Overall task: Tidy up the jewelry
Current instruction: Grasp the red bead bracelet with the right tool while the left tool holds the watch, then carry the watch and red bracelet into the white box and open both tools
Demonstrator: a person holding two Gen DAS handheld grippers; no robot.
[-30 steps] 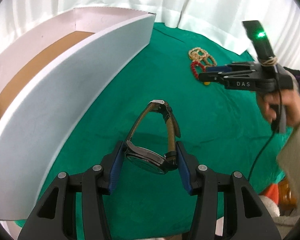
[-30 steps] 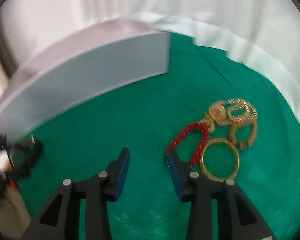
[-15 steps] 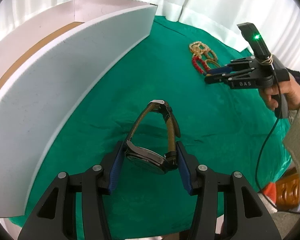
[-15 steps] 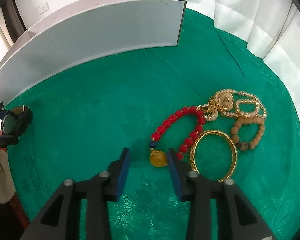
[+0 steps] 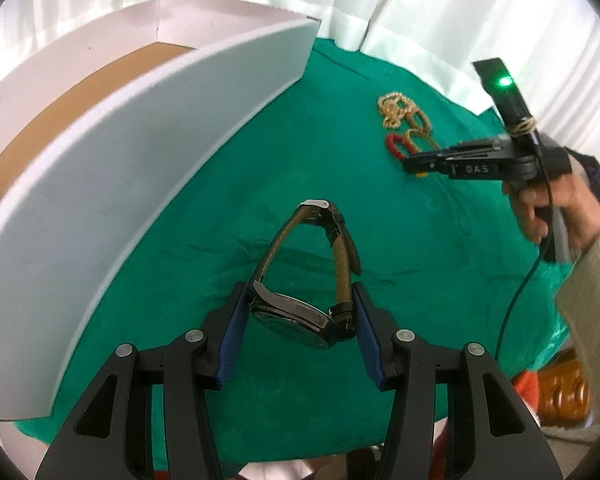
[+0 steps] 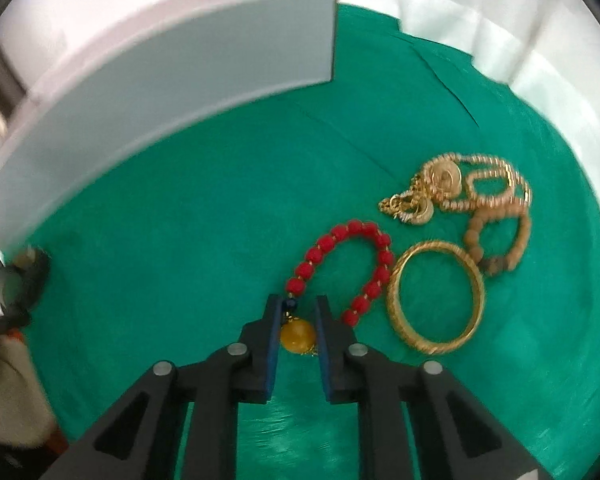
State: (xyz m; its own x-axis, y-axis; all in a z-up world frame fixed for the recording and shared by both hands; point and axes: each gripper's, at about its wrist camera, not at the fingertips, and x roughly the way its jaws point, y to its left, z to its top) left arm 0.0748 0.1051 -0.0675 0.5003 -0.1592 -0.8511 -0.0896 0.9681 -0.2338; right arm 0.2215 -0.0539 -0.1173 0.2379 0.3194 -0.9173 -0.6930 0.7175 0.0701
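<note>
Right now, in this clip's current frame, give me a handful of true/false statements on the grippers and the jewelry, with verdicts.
1. The left gripper holds a watch by its case, strap loop pointing away. True.
2. The right gripper is closed around the gold bangle. False: its fingers flank the amber bead at the end of the red bead bracelet; the bangle lies free beside it.
3. The white box already contains jewelry. False: only its bare brown floor shows.
4. The gold chain necklace lies on the green cloth, beyond the bangle. True.
5. The red bead bracelet hangs in the air. False: it lies on the cloth.
</note>
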